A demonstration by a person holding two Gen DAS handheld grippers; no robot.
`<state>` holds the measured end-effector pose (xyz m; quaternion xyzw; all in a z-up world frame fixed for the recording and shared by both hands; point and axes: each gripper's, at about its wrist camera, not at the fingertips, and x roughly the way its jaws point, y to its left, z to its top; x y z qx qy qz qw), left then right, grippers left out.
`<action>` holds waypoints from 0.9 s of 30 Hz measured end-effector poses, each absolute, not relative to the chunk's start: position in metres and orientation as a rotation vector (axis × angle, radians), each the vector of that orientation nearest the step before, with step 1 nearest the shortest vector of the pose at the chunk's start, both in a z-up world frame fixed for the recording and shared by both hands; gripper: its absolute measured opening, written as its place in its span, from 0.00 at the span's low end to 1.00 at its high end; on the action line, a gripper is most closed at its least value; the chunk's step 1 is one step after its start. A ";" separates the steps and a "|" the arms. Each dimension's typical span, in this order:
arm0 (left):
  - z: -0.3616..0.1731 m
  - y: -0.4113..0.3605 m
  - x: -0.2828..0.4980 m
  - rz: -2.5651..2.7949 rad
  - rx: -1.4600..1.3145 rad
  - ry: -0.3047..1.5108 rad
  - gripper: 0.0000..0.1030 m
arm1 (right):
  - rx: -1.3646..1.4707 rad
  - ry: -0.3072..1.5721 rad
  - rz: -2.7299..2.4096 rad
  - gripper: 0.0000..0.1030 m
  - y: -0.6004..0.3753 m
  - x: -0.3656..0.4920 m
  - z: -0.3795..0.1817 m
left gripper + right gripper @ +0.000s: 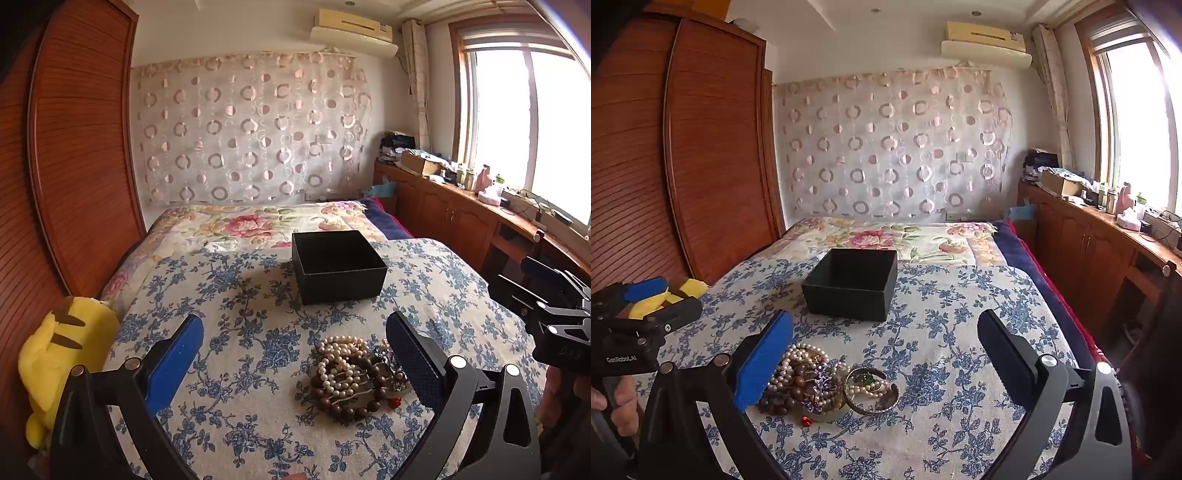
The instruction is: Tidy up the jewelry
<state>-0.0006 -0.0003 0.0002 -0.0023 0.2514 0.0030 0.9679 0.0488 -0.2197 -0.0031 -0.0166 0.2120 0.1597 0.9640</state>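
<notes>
Start of job, nothing packed yet. Tangled pile of pearl strings and brown wooden beads [351, 376] lies on bed with blue flower cover [236, 288], near front. Open black square box [338, 266] sits farther back, looks empty.

Left gripper [295, 354] spread wide, holds nothing. Right gripper [886, 354] same.

Next: lower one gripper onto single piece, pinch gently, carry to box. Strands may snag.

Right view alone shows silver bangle [871, 391] and purple sparkly piece [822, 384]. Left view alone shows whole yellow plush toy [62, 354].
</notes>
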 end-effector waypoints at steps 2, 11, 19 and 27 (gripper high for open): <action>0.000 0.000 -0.001 0.006 -0.005 0.511 0.93 | -0.038 0.430 0.322 0.98 -0.220 0.049 -0.003; 0.001 0.000 -0.001 0.007 -0.005 0.509 0.93 | -0.033 0.431 0.323 0.98 -0.220 0.049 -0.003; 0.002 0.001 -0.001 0.007 -0.003 0.507 0.93 | -0.031 0.429 0.323 0.98 -0.220 0.048 -0.002; 0.006 -0.002 -0.003 0.006 -0.005 0.499 0.93 | -0.030 0.429 0.323 0.98 -0.220 0.048 -0.005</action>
